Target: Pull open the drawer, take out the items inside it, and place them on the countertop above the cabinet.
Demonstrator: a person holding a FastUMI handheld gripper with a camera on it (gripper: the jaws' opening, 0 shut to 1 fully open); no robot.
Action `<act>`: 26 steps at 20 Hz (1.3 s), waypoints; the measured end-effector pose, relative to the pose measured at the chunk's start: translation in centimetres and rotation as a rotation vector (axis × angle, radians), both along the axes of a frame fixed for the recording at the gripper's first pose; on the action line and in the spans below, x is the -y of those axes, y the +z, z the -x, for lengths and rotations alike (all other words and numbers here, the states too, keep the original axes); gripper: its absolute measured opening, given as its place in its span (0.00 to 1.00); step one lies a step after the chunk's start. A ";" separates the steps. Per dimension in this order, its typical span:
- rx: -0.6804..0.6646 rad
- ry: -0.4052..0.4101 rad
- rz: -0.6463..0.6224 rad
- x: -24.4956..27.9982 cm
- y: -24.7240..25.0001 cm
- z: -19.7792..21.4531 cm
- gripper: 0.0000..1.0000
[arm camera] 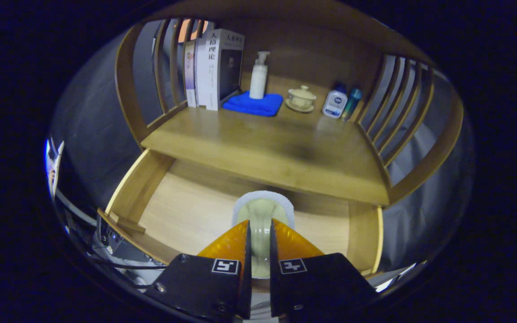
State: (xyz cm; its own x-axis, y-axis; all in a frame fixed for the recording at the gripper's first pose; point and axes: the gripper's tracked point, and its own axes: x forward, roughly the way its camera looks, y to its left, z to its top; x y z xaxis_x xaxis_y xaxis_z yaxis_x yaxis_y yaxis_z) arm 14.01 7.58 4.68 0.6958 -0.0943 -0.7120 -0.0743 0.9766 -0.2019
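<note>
The wooden drawer [139, 184] stands pulled open below the countertop [263, 143]. Its pale floor is bare where it shows. My gripper [260, 223] hangs over the drawer's middle, shut on a pale green round item with a white textured rim [263, 207]. The item stands up between the fingers, and its top reaches the countertop's front edge. Its lower part is hidden by the fingers.
At the back of the countertop stand upright books [216, 67], a pump bottle [258, 76] on a blue cloth [254, 105], a lidded cup on a saucer [301, 98], a white bottle [335, 102] and a teal bottle [352, 102]. Slatted wooden sides [402, 112] flank it.
</note>
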 end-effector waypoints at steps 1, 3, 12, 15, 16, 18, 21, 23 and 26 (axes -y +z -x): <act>0.012 -0.003 -0.006 0.0 0.6 -0.2 0.19; 0.036 -0.015 -0.024 0.2 1.6 -0.9 0.20; 0.119 -0.054 -0.079 0.1 4.0 -9.0 0.20; 0.137 -0.064 -0.099 0.0 4.9 -12.0 0.19; 0.130 -0.067 -0.111 -0.2 5.0 -12.9 0.20; 0.122 -0.069 -0.129 -0.2 4.7 -14.7 0.20; 0.089 -0.090 -0.143 0.0 2.9 -16.6 0.19; 0.093 -0.101 -0.161 0.2 2.0 -17.9 0.19; 0.122 -0.101 -0.187 0.3 1.6 -18.8 0.20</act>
State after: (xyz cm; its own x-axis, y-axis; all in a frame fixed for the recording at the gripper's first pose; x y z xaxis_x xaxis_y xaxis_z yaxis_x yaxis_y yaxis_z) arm 32.84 7.24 6.32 0.7718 -0.0425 -0.6345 0.0396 0.9990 -0.0187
